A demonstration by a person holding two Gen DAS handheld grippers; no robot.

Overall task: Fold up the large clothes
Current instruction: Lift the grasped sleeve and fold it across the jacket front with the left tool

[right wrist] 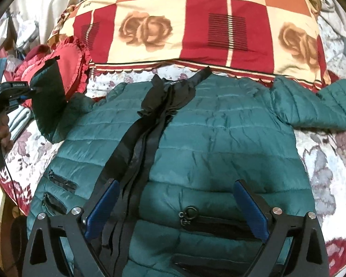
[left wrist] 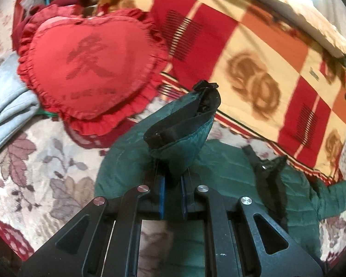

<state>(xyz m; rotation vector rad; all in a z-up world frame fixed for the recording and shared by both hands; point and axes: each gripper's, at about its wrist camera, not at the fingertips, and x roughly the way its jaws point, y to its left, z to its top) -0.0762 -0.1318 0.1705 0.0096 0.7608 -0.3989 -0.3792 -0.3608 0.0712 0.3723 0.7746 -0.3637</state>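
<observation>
Red heart-shaped pillow (left wrist: pixel 90 67) just beyond the lifted sleeve (left wrist: pixel 180 127), grey garment (left wrist: pixel 7 106) tucked under its left edge. Checked rose-print quilt (right wrist: pixel 196 27) heaped along the far side. All on a bed with a floral sheet (left wrist: pixel 46 161). Green puffer jacket (right wrist: pixel 219 127) spread flat, front up, black zipper (right wrist: pixel 136 143) down the middle. Left gripper (left wrist: pixel 173 184) clamped on the sleeve cuff, raised off the bed. Right gripper (right wrist: pixel 176 207) spread wide, empty, low above the jacket hem by the pocket zip (right wrist: pixel 188 214).

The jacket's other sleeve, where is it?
In the right wrist view, the free sleeve lies flat at far right, beside the checkered quilt.
</observation>
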